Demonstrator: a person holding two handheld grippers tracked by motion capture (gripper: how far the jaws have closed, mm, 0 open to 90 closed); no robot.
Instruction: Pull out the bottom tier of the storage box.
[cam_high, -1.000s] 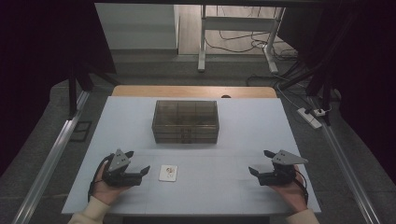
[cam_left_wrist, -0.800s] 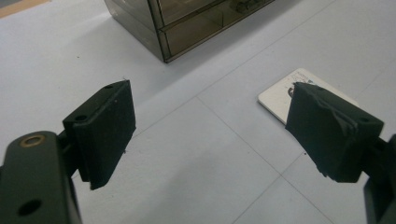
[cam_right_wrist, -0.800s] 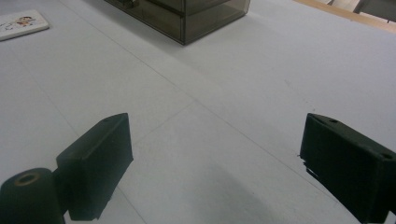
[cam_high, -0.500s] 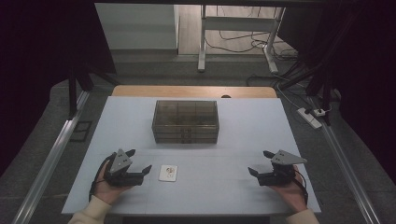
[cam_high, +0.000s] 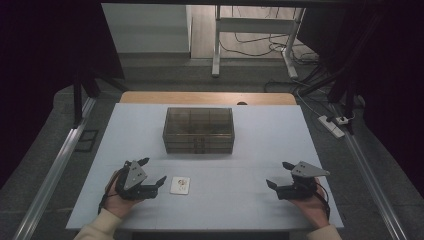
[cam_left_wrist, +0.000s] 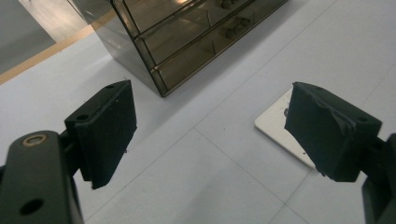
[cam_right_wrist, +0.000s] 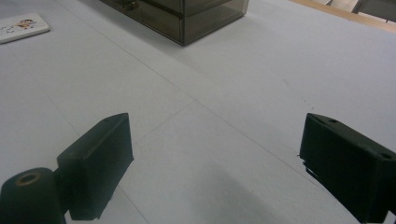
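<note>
Left claw (cam_left_wrist: 210, 135) pad across white card's (cam_left_wrist: 285, 133) far edge.

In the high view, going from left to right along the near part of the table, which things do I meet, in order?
left gripper → small white card lying flat on the table → right gripper. Both grippers have their fingers open and hold nothing.
</note>
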